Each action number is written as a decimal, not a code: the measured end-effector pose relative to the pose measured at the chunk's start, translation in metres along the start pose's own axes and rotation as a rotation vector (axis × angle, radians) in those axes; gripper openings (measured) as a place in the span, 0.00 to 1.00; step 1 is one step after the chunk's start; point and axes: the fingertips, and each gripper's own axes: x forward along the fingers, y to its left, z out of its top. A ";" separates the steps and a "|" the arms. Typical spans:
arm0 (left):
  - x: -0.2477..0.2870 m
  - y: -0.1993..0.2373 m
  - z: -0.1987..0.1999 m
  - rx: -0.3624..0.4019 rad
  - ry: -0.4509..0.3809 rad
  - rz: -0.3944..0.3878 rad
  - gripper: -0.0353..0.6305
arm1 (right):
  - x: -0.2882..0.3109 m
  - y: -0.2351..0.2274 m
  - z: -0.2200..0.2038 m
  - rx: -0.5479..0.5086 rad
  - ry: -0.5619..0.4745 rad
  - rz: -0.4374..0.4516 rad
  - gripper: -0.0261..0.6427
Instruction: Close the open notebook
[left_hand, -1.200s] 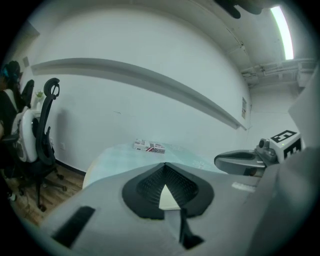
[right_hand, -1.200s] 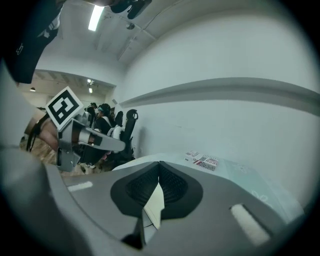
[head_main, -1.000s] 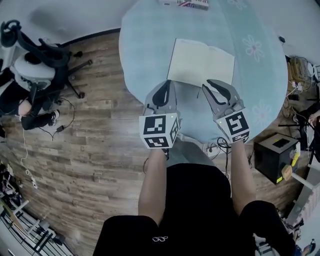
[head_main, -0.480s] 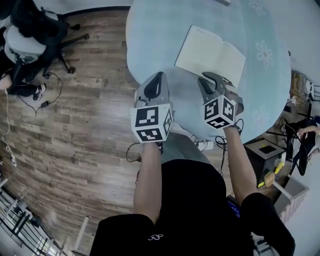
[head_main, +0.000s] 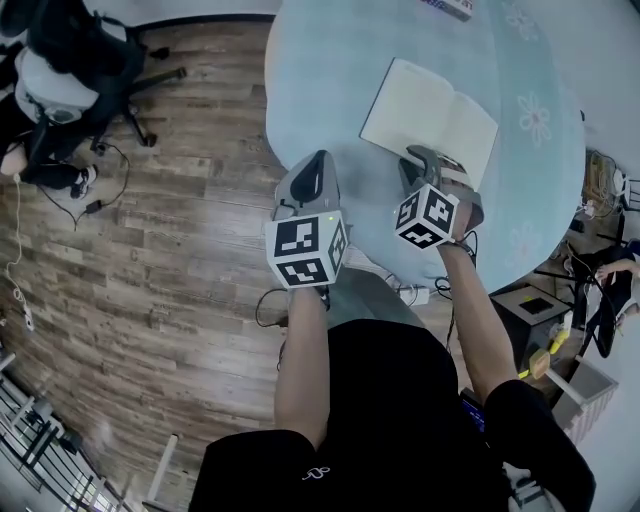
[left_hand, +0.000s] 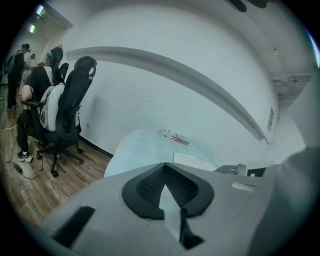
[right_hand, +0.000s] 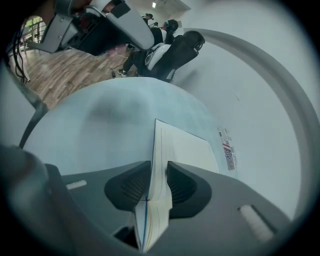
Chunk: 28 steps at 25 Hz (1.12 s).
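My right gripper (head_main: 432, 160) has just been opening its jaws, and they now stand wide astride the near edge of the open notebook (head_main: 425, 105), which lies toward the table's (head_main: 330, 90) near right edge. My left gripper (head_main: 318, 162) hovers closed and empty over the near edge.

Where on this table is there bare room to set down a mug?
Bare cloth lies left of the notebook, up to the table's left rim, and right of it around the printed flowers. Crowded: the near edge, where the right gripper, jaws just opening around the notebook's pages, and the left gripper sit.
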 end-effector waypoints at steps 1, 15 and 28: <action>0.000 -0.001 0.000 -0.002 -0.001 -0.001 0.06 | 0.001 0.000 0.000 -0.019 0.008 -0.009 0.22; 0.013 -0.019 0.002 0.041 0.038 -0.063 0.06 | 0.011 0.002 -0.002 0.044 0.066 -0.072 0.14; 0.012 -0.047 0.010 0.137 0.072 -0.119 0.06 | -0.010 -0.015 -0.005 0.555 -0.143 -0.105 0.09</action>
